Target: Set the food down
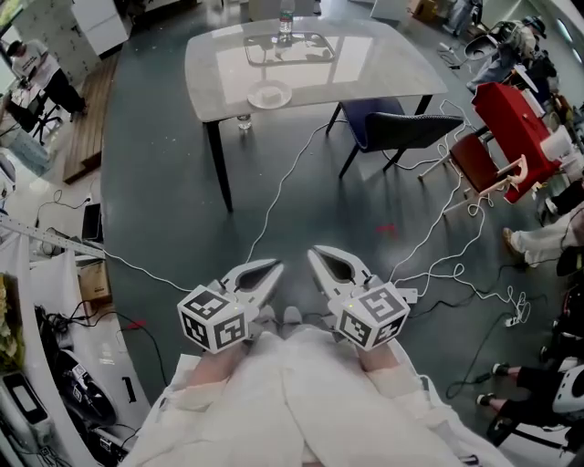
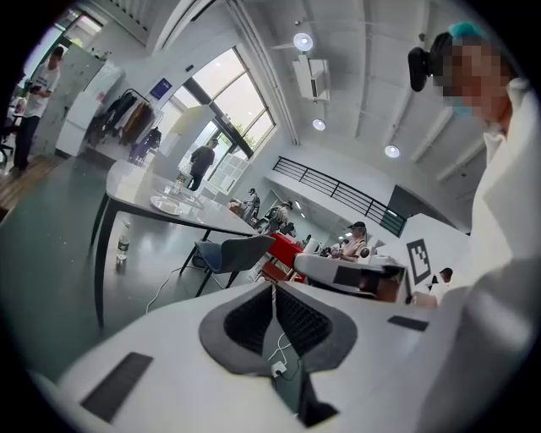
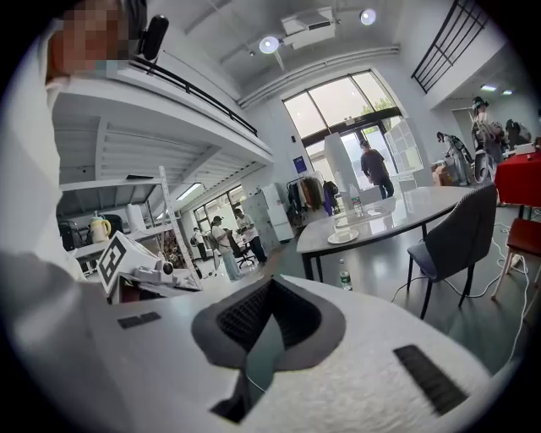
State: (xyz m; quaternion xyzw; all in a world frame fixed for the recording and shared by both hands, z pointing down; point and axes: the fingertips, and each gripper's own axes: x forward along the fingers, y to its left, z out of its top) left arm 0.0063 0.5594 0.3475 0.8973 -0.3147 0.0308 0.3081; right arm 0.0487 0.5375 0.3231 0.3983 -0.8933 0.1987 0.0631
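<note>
Both grippers are held low in front of the person, far from the table. In the head view my left gripper point(image 1: 272, 267) and right gripper point(image 1: 316, 254) point towards the table, each with its jaws closed and nothing between them. The left gripper view shows its dark pads point(image 2: 254, 317) pressed together at the tip, empty. The right gripper's pads point(image 3: 245, 315) also meet with nothing held. A white plate point(image 1: 269, 95) lies near the front edge of the grey table point(image 1: 374, 64); whether it holds food is too small to tell. No food is in either gripper.
A wire rack with a bottle point(image 1: 286, 27) stands at the table's far side. A bottle point(image 1: 244, 121) stands on the floor by a table leg. A dark chair point(image 1: 401, 128) is at the table's right. White cables point(image 1: 274, 201) run across the floor. People and red furniture point(image 1: 511, 119) are at the right.
</note>
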